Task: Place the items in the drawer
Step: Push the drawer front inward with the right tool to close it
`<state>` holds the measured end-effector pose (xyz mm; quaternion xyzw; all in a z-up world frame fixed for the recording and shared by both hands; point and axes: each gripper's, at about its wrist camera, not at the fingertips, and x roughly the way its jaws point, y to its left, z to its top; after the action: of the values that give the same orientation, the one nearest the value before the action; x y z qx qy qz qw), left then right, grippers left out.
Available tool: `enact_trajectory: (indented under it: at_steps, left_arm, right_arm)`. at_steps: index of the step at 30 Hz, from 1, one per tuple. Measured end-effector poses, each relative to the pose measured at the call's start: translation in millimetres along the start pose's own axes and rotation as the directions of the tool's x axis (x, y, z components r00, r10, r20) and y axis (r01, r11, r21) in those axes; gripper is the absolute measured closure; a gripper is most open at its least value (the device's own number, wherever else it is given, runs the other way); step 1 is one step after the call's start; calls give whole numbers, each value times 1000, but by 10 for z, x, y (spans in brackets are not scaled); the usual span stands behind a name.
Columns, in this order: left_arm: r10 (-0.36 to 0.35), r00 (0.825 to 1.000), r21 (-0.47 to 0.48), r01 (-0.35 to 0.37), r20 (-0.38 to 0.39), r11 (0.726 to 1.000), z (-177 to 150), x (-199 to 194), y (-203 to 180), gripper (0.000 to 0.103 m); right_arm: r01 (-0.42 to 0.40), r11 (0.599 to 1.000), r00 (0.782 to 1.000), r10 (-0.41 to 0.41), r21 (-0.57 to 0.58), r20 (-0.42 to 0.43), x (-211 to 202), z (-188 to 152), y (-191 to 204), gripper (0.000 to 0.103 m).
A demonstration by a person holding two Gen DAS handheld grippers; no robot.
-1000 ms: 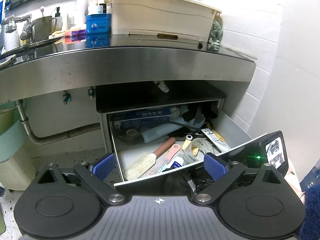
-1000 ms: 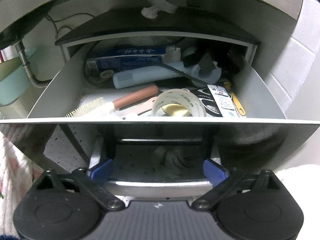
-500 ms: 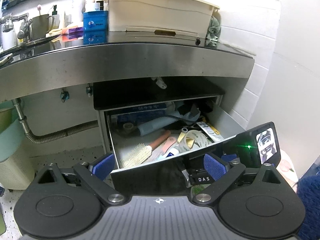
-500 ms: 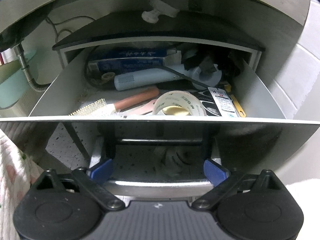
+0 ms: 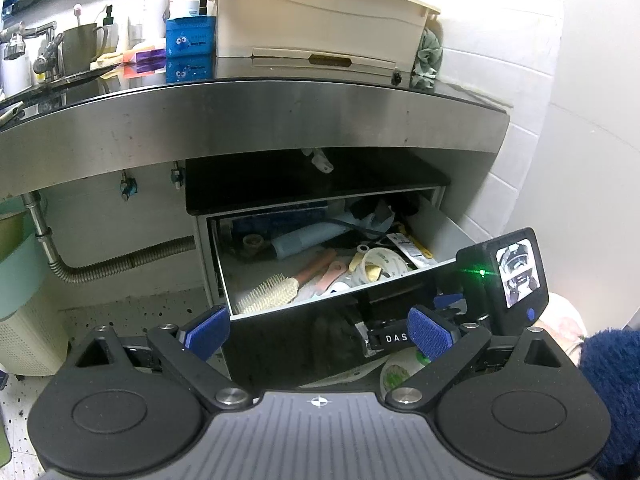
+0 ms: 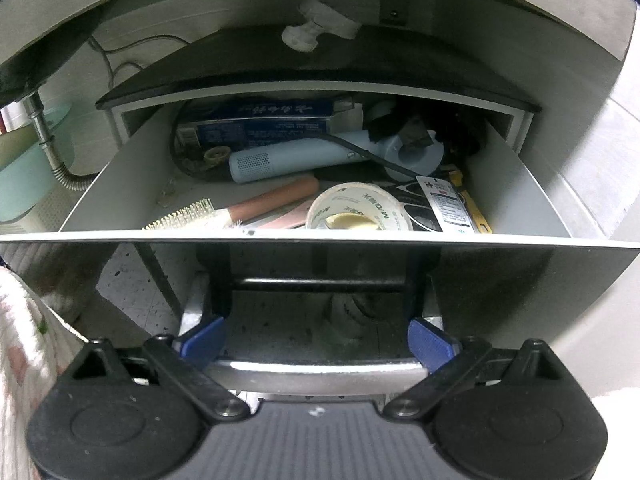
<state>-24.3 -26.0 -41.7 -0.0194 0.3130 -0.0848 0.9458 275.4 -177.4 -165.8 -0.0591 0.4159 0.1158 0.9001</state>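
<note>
The open drawer (image 5: 436, 224) under the steel counter holds a hairbrush (image 5: 276, 290), a tape roll (image 5: 380, 266), a pale blue dryer (image 5: 308, 240) and other clutter. My left gripper (image 5: 318, 330) is open and empty, in front of the drawer's dark front panel. My right gripper (image 6: 316, 338) is open, its fingers straddling the chrome drawer handle (image 6: 316, 372) without closing on it. In the right wrist view the drawer (image 6: 104, 188) shows the hairbrush (image 6: 188, 216), tape roll (image 6: 356, 212) and dryer (image 6: 296, 158). The right gripper's body (image 5: 500, 276) shows in the left wrist view.
A beige bin (image 5: 320, 20), blue box (image 5: 190, 48), bottles and a cup (image 5: 82, 46) stand on the counter. A corrugated drain pipe (image 5: 120, 264) runs at the left. A pale green basket (image 5: 20, 280) stands at far left. Tiled wall (image 5: 520, 160) is close on the right.
The drawer has slid further in towards the cabinet. The left gripper has pulled back and risen a little. The right gripper has stayed at the handle.
</note>
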Motion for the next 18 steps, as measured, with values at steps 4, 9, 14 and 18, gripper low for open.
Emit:
enact_trajectory:
  at_steps: [4, 9, 14, 18]
  left_arm:
    - [-1, 1000, 0, 1, -3, 1000, 8, 7, 0, 6]
    - [-1, 1000, -5, 1, -5, 1000, 8, 7, 4, 6]
    - [0, 1000, -8, 0, -6, 1000, 14, 10, 11, 6]
    - [1, 1000, -9, -1, -7, 1000, 21, 17, 15, 6]
  right_arm:
    - [0, 1000, 1000, 0, -1, -1, 5, 17, -2, 5]
    - [0, 1000, 1000, 0, 0, -2, 29, 52, -6, 5]
    - [0, 1000, 1000, 0, 0, -3, 75, 112, -14, 5]
    - [3, 1000, 1000, -3, 3, -1, 53, 58, -2, 5]
